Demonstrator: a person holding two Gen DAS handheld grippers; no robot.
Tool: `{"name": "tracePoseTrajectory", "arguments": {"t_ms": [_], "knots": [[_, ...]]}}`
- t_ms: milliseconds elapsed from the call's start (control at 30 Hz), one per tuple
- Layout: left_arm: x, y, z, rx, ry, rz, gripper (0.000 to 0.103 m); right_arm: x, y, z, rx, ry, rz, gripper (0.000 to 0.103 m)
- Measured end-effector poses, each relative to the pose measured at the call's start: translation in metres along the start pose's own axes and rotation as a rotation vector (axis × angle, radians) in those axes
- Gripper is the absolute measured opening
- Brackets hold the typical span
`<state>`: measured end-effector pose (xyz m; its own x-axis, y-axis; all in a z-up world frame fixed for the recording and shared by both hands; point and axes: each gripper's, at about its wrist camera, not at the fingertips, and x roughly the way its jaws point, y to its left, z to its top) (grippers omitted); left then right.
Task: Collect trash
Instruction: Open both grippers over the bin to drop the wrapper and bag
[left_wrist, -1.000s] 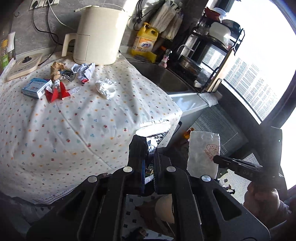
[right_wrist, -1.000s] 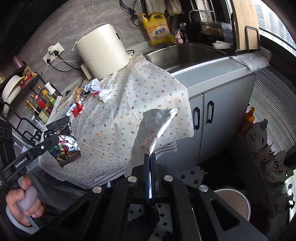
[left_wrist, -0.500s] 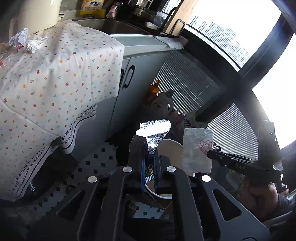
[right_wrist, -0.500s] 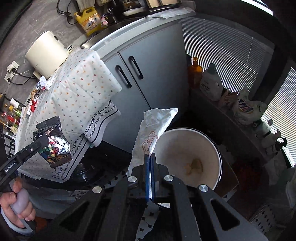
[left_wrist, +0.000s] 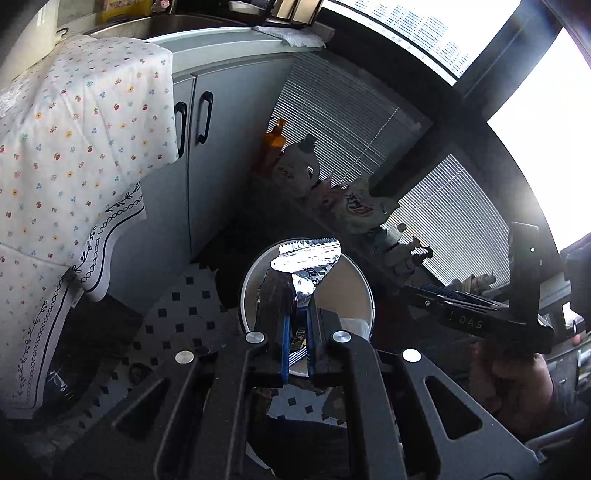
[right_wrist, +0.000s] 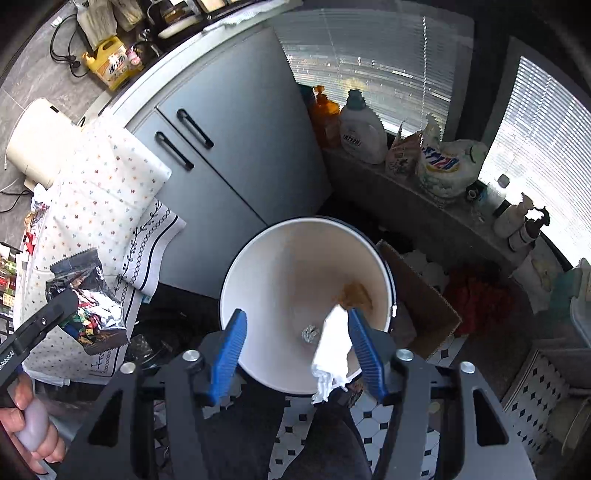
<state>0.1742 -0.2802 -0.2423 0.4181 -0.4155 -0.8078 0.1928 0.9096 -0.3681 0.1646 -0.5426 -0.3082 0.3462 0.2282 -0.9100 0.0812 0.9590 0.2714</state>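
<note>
The right gripper (right_wrist: 295, 347) is opening, releasing the white paper wrapper (right_wrist: 332, 350) over the round white bin (right_wrist: 258, 258); the left gripper (left_wrist: 297, 332) is gripping the silver foil packet (left_wrist: 306, 258), undeposited.

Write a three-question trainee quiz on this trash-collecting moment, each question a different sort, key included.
1. True or false: the left gripper is clamped on the foil snack bag.
2. The white paper wrapper between the right gripper's opening jaws hangs over: A) the sink B) the white bin C) the tablecloth
3. Fill in: lying on the bin's bottom is a small ball of ____.

Key: 1 true; 2 B; 3 foil
</note>
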Motion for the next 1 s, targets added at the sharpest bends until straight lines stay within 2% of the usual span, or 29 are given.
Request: {"name": "tracePoseTrajectory", "arguments": {"t_ms": [267, 467, 500, 567, 600, 633, 700, 867, 1000], "knots": [[0.031, -0.019, 0.009, 0.031, 0.044, -0.044, 0.007, -0.022, -0.027, 0.002, 0.067, -0.031, -0.048, 0.056], [0.063, -0.041, 0.016, 0.062, 0.096, -0.097, 0.008, -0.046, -0.053, 0.0, 0.132, -0.074, -0.115, 0.066], [0.067, -0.044, 0.018, 0.062, 0.106, -0.112, 0.012, -0.049, -0.056, 0.0, 0.141, -0.078, -0.121, 0.066], [0.075, -0.049, 0.02, 0.068, 0.125, -0.13, 0.027, -0.055, -0.062, -0.001, 0.158, -0.087, -0.132, 0.067], [0.077, -0.052, 0.021, 0.074, 0.125, -0.129, 0.044, -0.057, -0.064, -0.001, 0.164, -0.092, -0.137, 0.068], [0.078, -0.054, 0.022, 0.079, 0.119, -0.136, 0.055, -0.059, -0.065, -0.001, 0.168, -0.096, -0.141, 0.069], [0.08, -0.057, 0.025, 0.087, 0.116, -0.147, 0.059, -0.061, -0.068, -0.001, 0.172, -0.098, -0.144, 0.069], [0.072, -0.048, 0.031, 0.066, 0.095, -0.1, 0.063, -0.059, -0.063, 0.003, 0.161, -0.098, -0.136, 0.072], [0.051, -0.033, 0.038, 0.039, 0.045, -0.055, 0.072, -0.058, -0.045, 0.014, 0.128, -0.117, -0.114, 0.083]]}}
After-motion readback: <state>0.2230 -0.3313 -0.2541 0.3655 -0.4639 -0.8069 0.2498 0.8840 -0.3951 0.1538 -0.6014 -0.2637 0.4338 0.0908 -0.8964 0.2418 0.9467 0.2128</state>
